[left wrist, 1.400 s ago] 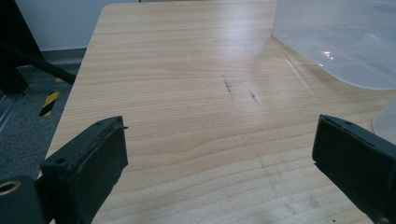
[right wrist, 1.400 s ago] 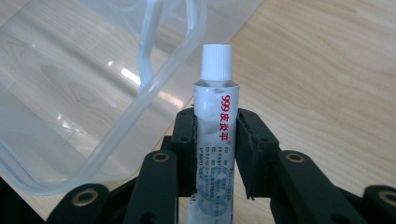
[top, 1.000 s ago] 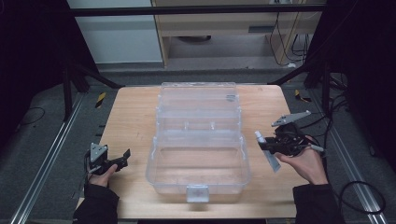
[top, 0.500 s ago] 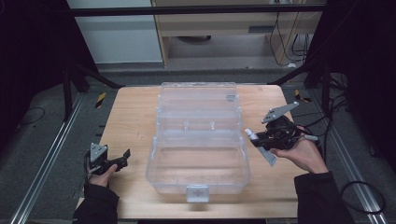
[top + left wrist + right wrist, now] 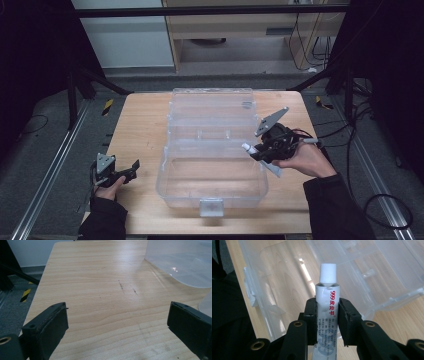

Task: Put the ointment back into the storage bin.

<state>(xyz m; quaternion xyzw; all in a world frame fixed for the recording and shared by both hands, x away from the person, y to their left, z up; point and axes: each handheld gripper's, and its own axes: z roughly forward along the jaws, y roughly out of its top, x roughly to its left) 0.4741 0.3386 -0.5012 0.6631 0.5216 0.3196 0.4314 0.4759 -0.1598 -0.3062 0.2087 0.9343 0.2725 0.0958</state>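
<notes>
A glossy clear plastic storage box point(image 5: 212, 150) sits on a matt, grained pale wooden table point(image 5: 140, 125), while the smooth white tube with ribbed plastic cap point(image 5: 327, 305) looks slightly shiny.

The white tube point(image 5: 327, 312) bears red print reading "999" followed by the Chinese characters 皮炎平.

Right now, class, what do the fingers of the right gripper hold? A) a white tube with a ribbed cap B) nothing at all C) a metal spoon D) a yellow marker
A: in the right gripper view the right gripper is clamped on both sides of a white tube with a ribbed cap, held over the open clear plastic box.
</notes>
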